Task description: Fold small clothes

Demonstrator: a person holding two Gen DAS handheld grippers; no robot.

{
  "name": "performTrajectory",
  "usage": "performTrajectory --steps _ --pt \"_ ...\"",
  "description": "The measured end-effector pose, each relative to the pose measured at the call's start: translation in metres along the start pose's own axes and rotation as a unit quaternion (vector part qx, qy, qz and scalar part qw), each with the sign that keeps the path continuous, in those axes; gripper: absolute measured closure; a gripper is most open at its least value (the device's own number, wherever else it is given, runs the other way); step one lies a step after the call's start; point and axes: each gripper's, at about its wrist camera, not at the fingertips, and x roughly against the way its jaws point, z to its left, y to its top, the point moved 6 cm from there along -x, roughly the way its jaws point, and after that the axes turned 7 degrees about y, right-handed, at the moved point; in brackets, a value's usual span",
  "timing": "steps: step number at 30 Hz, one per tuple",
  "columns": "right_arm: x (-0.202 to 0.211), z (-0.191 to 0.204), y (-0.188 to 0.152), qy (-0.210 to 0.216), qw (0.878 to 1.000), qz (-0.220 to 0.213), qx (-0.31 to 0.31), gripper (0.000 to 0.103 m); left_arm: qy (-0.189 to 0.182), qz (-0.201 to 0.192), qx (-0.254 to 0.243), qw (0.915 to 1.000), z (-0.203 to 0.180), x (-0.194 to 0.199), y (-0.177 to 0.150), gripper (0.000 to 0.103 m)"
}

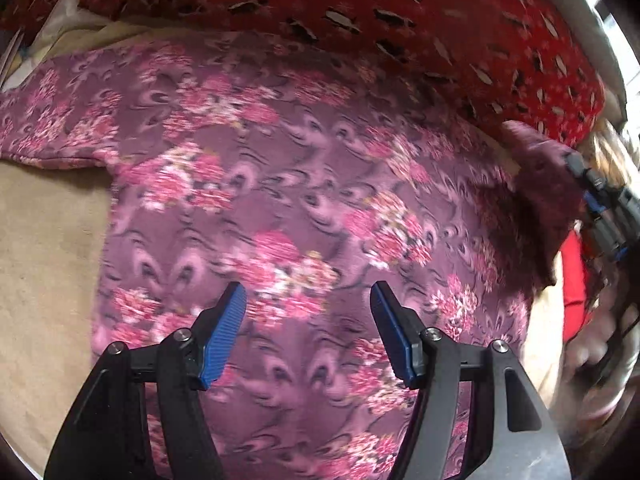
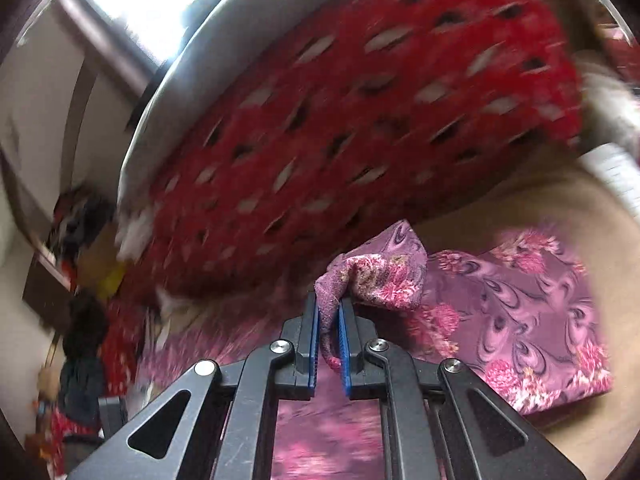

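Left wrist view: left tongs (image 1: 306, 304) hang released, jaws wide apart, nothing between them, over the purple floral garment (image 1: 280, 184). Garment lies spread flat on a beige surface (image 1: 44, 248), one sleeve out to the picture's left. Red patterned cloth (image 1: 400, 20) lies along its far edge. At the right edge the right tongs (image 1: 600, 204) show, blurred, with the garment's other end lifted up to them.

Right wrist view: right tongs (image 2: 329, 320) clenched on a bunched fold of the floral garment (image 2: 376, 280), fabric pinched between the blue pads (image 2: 345, 344). Rest of the garment trails down to the beige surface. Background blurred.
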Motion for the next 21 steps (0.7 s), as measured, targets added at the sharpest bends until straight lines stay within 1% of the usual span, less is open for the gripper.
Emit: performTrajectory --steps 3,5,7,9,10,12,13,14,15,16,17,19,21 --pt "-0.041 0.032 -0.024 0.016 0.999 0.031 0.010 0.094 -0.023 -0.001 0.026 0.9994 0.017 0.007 0.004 0.039" --pt "-0.065 0.050 -0.043 0.025 0.998 0.053 0.011 0.089 -0.035 -0.002 0.036 0.9987 0.023 0.010 0.004 0.039" --pt "-0.090 0.066 -0.068 0.026 0.995 0.094 0.001 0.083 -0.050 0.000 0.038 0.9981 0.024 0.012 0.003 0.039" --pt "-0.112 0.069 -0.101 0.017 0.988 0.153 -0.015 0.080 -0.063 0.000 0.032 0.9975 0.021 0.012 0.001 0.039" --pt "-0.115 0.069 -0.114 0.015 0.984 0.174 -0.023 0.079 -0.071 0.001 0.028 0.9971 0.019 0.012 0.000 0.039" --pt "-0.112 0.069 -0.138 0.038 0.976 0.211 -0.037 0.079 -0.091 0.006 0.019 0.9956 0.011 0.009 -0.002 0.039" --pt "-0.104 0.069 -0.144 0.043 0.975 0.217 -0.032 0.078 -0.097 0.008 0.014 0.9952 0.006 0.007 -0.002 0.038" --pt "-0.093 0.067 -0.147 0.040 0.976 0.211 -0.019 0.078 -0.099 0.010 0.009 0.9950 0.000 0.004 -0.002 0.034" --pt "-0.077 0.062 -0.146 0.030 0.980 0.197 -0.004 0.074 -0.096 0.013 0.002 0.9953 -0.009 0.000 -0.002 0.032" --pt "-0.061 0.053 -0.144 0.021 0.983 0.180 0.004 0.068 -0.093 0.016 -0.001 0.9956 -0.014 -0.005 0.000 0.031" --pt "-0.049 0.045 -0.141 0.013 0.986 0.167 0.004 0.066 -0.090 0.023 -0.003 0.9956 -0.023 -0.013 0.003 0.031" --pt "-0.021 0.020 -0.133 0.001 0.990 0.140 -0.010 0.065 -0.089 0.034 0.006 0.9954 -0.032 -0.025 0.013 0.031" --pt "0.002 -0.007 -0.125 -0.013 0.992 0.119 -0.035 0.065 -0.086 0.040 0.034 0.9949 -0.039 -0.035 0.026 0.031"
